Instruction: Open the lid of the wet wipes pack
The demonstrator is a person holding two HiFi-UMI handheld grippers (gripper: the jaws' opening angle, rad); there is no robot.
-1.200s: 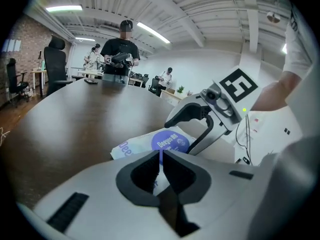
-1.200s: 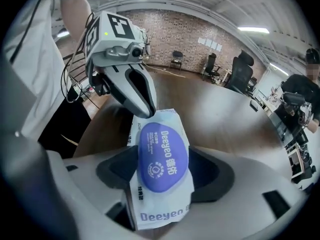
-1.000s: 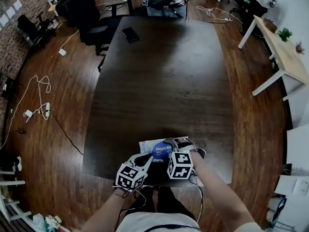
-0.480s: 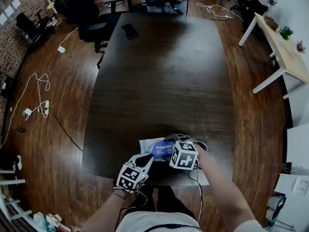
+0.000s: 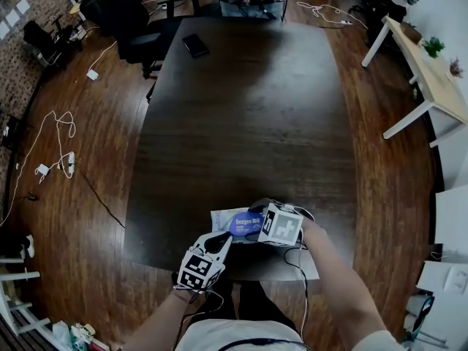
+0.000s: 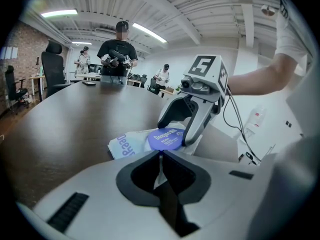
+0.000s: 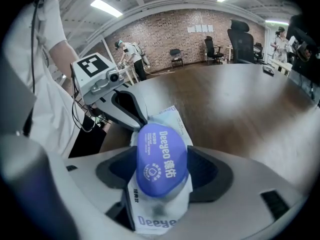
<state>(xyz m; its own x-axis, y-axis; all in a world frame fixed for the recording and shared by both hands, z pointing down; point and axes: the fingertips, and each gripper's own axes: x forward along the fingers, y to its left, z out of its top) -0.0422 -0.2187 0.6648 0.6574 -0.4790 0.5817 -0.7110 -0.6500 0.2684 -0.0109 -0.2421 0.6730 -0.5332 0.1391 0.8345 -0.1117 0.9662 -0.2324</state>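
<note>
The white wet wipes pack lies near the front edge of the dark table. Its round blue lid faces up and fills the gap between the jaws of my right gripper, which is shut on the lid's sides. In the left gripper view, the right gripper's fingers straddle the lid. My left gripper is shut on the near edge of the pack's thin wrapper. In the head view, the left gripper is just in front of the pack and the right gripper is over it.
A black flat object lies at the table's far left. A person holding grippers stands at the far end. Office chairs stand at the back left. A white sheet sits by the front right edge.
My right gripper has moved forward from the pack's near right side onto the blue lid and closed round it. The left gripper has stayed on the pack's edge.
</note>
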